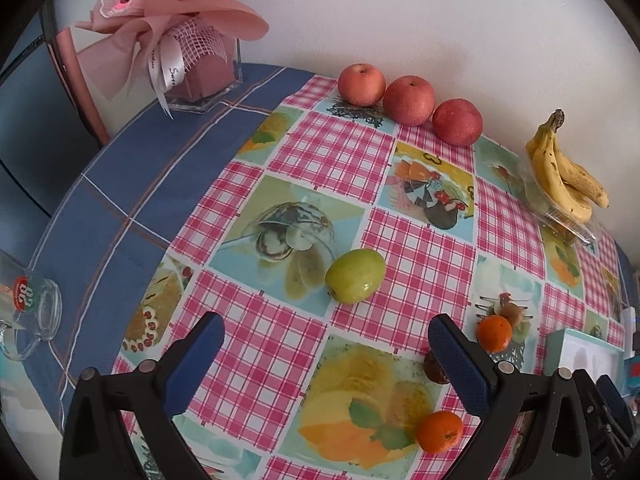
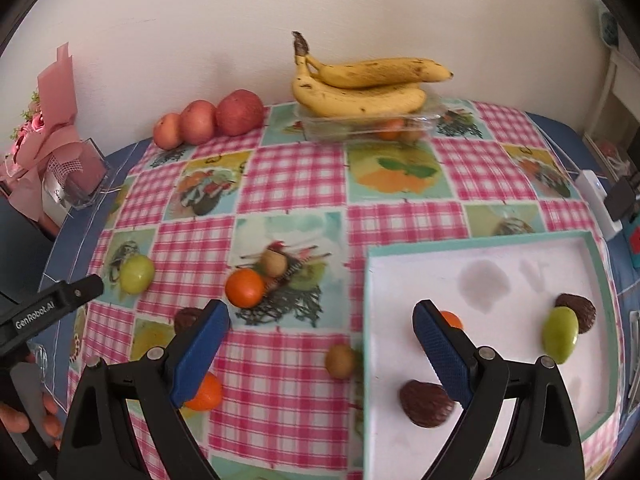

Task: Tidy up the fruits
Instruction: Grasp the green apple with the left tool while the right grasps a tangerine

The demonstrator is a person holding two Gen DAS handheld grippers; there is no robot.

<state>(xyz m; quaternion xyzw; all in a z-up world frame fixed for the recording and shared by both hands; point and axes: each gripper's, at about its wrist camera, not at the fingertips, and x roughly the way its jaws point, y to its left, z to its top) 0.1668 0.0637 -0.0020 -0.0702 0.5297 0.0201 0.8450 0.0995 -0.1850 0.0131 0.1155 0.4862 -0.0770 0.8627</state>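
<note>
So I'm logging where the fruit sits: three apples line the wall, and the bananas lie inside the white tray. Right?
Not quite. The three apples do line the wall, but the bananas lie on a clear plastic box by the wall, not in the white tray. The right wrist view shows it.

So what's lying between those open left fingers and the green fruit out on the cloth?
Nothing: in the left wrist view only bare checked tablecloth separates the left gripper from the green fruit.

A gripper finger hides most of one orange (image 2: 452, 319); fruit under the bananas (image 2: 360, 88) blurs, perhaps an orange.
</note>
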